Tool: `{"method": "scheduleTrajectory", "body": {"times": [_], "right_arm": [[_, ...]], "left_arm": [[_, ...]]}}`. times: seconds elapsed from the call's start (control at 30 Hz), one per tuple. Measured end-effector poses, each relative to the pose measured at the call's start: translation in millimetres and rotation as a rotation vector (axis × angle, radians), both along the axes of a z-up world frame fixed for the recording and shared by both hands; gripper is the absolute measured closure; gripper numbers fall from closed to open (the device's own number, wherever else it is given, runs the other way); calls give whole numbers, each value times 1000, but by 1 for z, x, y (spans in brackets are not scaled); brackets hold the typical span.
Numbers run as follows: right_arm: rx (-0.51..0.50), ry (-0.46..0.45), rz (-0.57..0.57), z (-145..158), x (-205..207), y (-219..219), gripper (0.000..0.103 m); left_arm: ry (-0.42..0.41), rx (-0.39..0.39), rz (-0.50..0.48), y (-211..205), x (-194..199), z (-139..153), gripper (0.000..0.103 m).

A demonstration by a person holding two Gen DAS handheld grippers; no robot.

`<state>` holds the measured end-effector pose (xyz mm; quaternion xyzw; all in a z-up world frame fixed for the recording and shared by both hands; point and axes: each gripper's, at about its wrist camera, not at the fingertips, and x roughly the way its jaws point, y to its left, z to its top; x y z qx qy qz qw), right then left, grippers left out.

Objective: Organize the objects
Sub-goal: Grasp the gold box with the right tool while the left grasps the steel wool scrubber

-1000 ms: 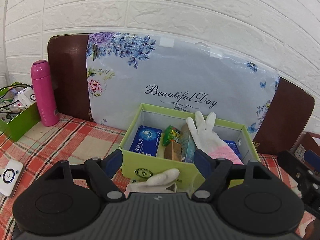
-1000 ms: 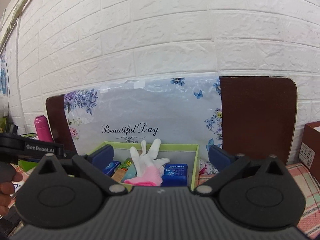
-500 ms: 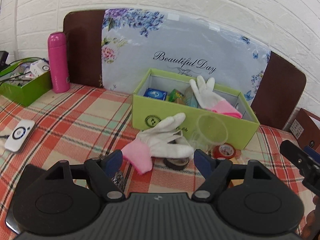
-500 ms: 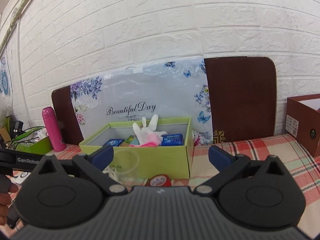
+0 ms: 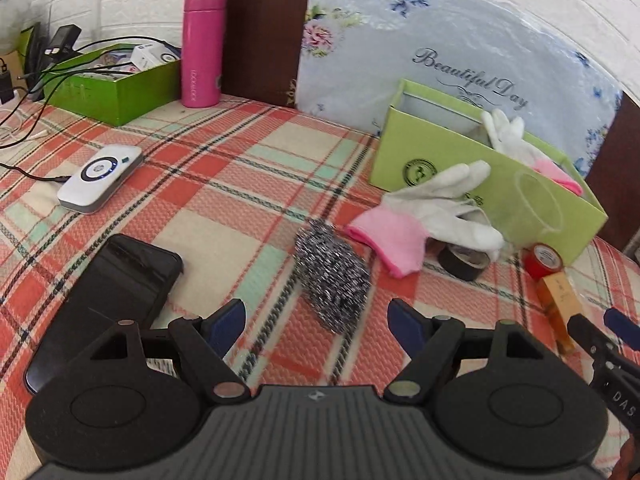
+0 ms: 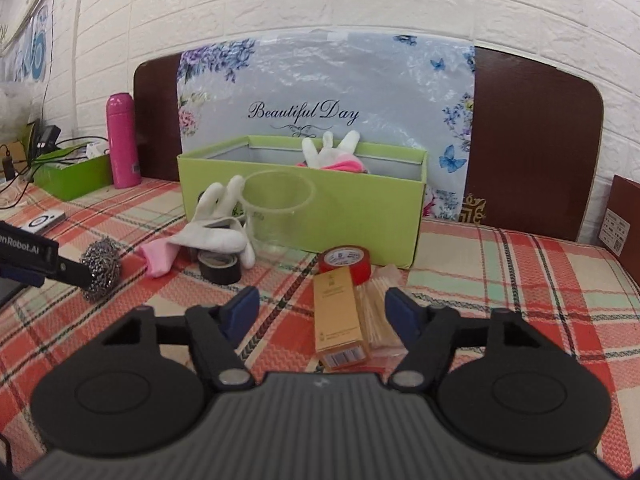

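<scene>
A light green box (image 5: 472, 172) (image 6: 352, 196) stands on the plaid cloth with one white-and-pink glove (image 6: 332, 154) sticking out. A second glove (image 5: 432, 208) (image 6: 208, 228) lies in front of it. A steel wool scourer (image 5: 332, 276) (image 6: 100, 266) lies just ahead of my open, empty left gripper (image 5: 318, 316). A gold carton (image 6: 338, 320) (image 5: 558, 308) lies between the fingers of my open, empty right gripper (image 6: 322, 312). A black tape roll (image 5: 462, 258) (image 6: 220, 266), a red tape roll (image 6: 346, 262) (image 5: 544, 258) and a clear cup (image 6: 278, 208) sit near the box.
A black phone (image 5: 108, 292) lies left of my left gripper, a white power bank (image 5: 100, 176) beyond it. A pink bottle (image 5: 202, 44) and a dark green box (image 5: 112, 84) with cables stand at the back left. A bag of sticks (image 6: 378, 304) lies beside the carton.
Both grippers have pulled back from the box and dropped toward the table. The scourer, phone, tape rolls and carton have come into view in front of them.
</scene>
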<state>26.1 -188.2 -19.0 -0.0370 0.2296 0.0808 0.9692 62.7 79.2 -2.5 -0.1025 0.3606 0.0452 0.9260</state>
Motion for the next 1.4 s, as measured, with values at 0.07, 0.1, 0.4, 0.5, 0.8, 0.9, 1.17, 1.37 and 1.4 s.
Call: {"method": "scheduleTrajectory", "body": {"times": [0.07,0.1,0.4,0.5,0.8,0.9,1.17,1.37,1.4], "right_arm": [[-36,10,-2,-6,8,5,47],[-51,17,-2,-9,11,7,50],[-26,121,50,-5,-4,7,73],[51,175,81,-1,-18,0,73],[89,216,72,-2,-49,-14,73],[90,212,70,-1,-51,-15,70],[78,236,77,-8,-48,-8,57],[75,244,72,-10,-44,-5,56],[74,244,70,-11,-43,-5,56]], "left_arm": [[-6,3,3,1,8,-1,22],[-4,1,0,0,13,-2,22],[33,-55,-6,5,48,-17,28],[37,-79,-74,1,47,-18,59],[42,-127,-354,-50,1,-5,48],[30,-82,-326,-54,-9,-5,36],[63,-127,-254,-43,-4,-9,30],[73,-138,-299,-53,1,-12,30],[76,-127,-301,-56,1,-13,30]]}}
